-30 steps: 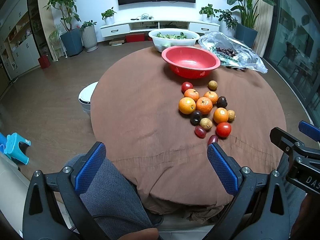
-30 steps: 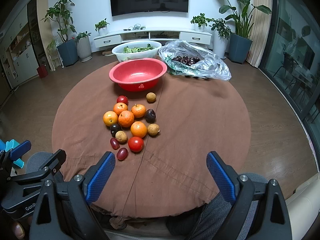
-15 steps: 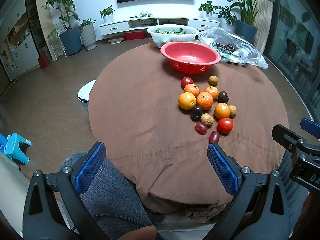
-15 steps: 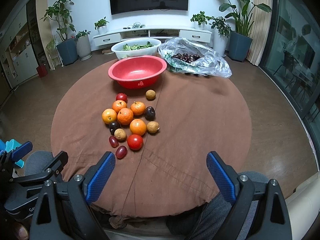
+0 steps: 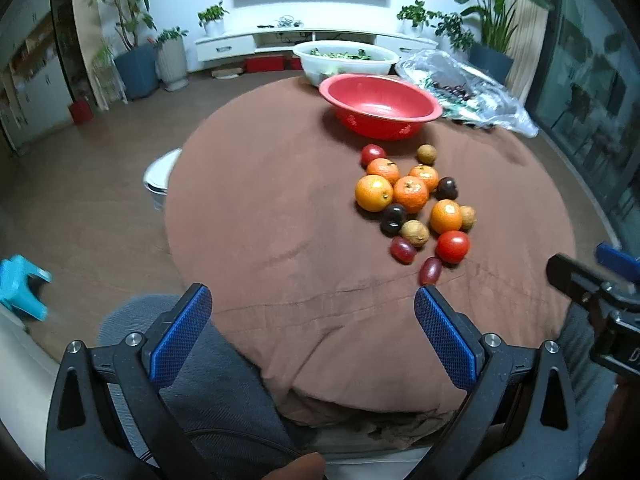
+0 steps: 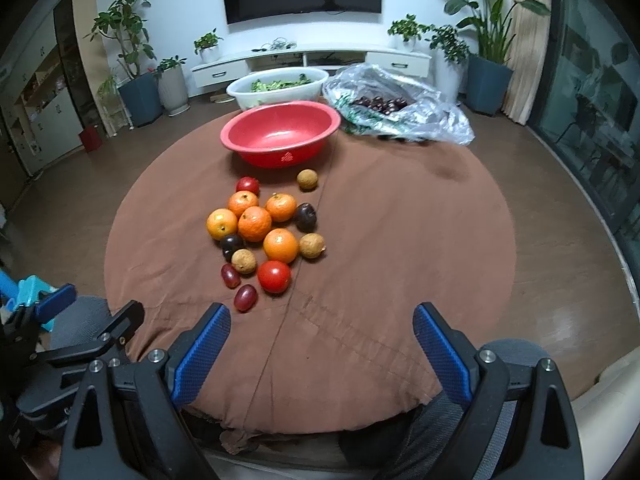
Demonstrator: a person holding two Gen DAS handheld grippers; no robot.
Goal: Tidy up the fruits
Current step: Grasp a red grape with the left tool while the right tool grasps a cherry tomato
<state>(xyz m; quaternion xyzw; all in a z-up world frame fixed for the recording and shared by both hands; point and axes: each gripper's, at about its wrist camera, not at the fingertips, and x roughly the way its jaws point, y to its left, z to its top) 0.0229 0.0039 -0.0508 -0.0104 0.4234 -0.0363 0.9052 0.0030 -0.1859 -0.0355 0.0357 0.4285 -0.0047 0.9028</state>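
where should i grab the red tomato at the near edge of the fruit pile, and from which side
Take the red tomato across its round middle, coming down from above on its near side. The orange crowds it behind and a brown longan sits at its far left, but the brown cloth to its right is bare, so a finger fits there.

The fruits [image 6: 264, 236], namely oranges, tomatoes, dark plums, tan longans and grapes, lie clustered on the bench. The empty red bowl [image 6: 280, 136] sits upright at their 12 o'clock.
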